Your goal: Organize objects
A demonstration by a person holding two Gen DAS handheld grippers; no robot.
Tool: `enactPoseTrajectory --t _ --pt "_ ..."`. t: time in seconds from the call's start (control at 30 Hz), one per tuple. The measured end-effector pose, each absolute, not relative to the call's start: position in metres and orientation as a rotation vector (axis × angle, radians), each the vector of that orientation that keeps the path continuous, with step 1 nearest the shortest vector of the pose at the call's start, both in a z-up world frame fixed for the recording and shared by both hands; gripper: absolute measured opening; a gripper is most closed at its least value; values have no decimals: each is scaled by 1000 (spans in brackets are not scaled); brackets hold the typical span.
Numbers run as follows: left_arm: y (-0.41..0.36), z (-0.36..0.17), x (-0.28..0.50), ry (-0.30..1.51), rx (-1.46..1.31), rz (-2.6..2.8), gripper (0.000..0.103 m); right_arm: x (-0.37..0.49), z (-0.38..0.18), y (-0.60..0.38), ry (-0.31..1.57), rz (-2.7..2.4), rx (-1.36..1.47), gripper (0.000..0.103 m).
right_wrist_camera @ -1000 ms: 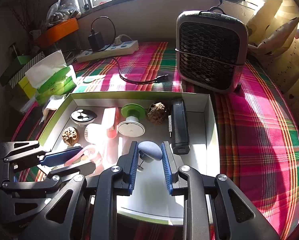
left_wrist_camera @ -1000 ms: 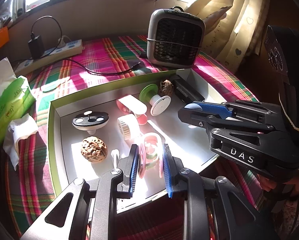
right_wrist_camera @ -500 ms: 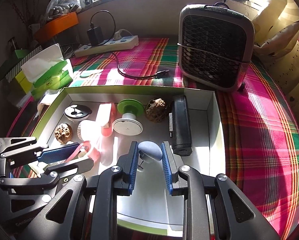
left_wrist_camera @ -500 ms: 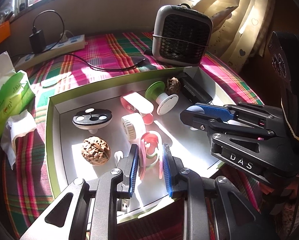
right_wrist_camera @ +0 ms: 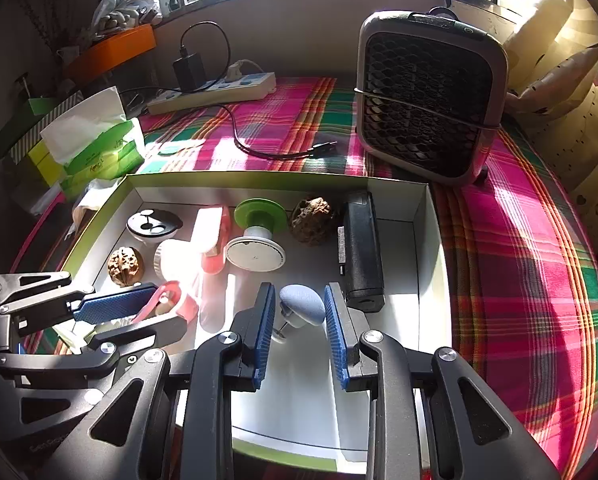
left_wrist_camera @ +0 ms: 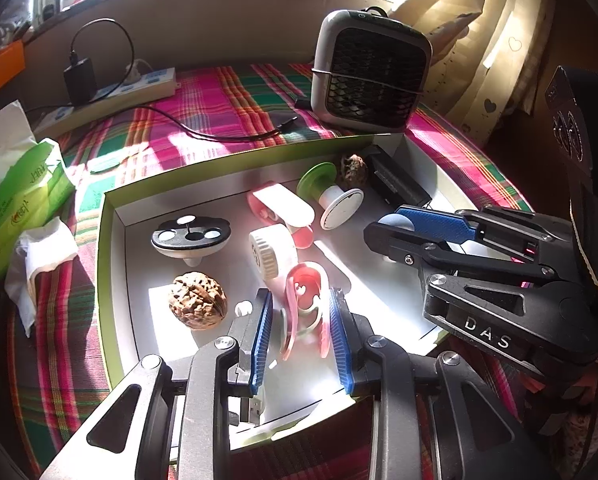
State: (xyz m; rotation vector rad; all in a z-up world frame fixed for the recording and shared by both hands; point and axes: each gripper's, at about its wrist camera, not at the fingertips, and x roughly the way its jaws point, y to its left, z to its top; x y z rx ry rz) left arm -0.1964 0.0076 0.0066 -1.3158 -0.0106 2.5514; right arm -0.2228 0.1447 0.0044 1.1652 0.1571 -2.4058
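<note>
A shallow green-rimmed box (left_wrist_camera: 107,264) (right_wrist_camera: 427,216) on the plaid cloth holds several small items. My left gripper (left_wrist_camera: 299,300) is shut on a pink clip (left_wrist_camera: 305,304) over the box's near side; the clip also shows in the right wrist view (right_wrist_camera: 167,300). My right gripper (right_wrist_camera: 299,304) straddles a blue-grey mushroom-shaped knob (right_wrist_camera: 302,308), pads close to it; contact is unclear. The knob also peeks out in the left wrist view (left_wrist_camera: 395,222). In the box lie two walnuts (left_wrist_camera: 197,300) (right_wrist_camera: 313,220), a green-and-white spool (left_wrist_camera: 331,196), a black block (right_wrist_camera: 361,252), a black-and-white disc (left_wrist_camera: 191,234) and a white-and-pink roller (left_wrist_camera: 273,254).
A grey fan heater (right_wrist_camera: 427,96) stands behind the box at right. A power strip (right_wrist_camera: 211,92) with a charger and a black cable (left_wrist_camera: 219,132) lies at the back. A green tissue pack (left_wrist_camera: 15,200) and crumpled tissue (left_wrist_camera: 39,256) sit left of the box.
My left gripper has lifted the pink clip a little and tilted it upright. Both views have edged slightly closer over the box. The right gripper still straddles the knob.
</note>
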Motion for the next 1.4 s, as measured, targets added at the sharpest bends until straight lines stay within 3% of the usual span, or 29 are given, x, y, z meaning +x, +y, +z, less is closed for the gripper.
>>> enactPoseTrajectory --t 0.17,1.4 --pt "7 9 -194 -10 -1315 2561 30 -220 6 142 159 -2411 1151 40" --pt "4 42 -133 27 -1164 2796 31 -161 42 153 118 -2538 1034 47"
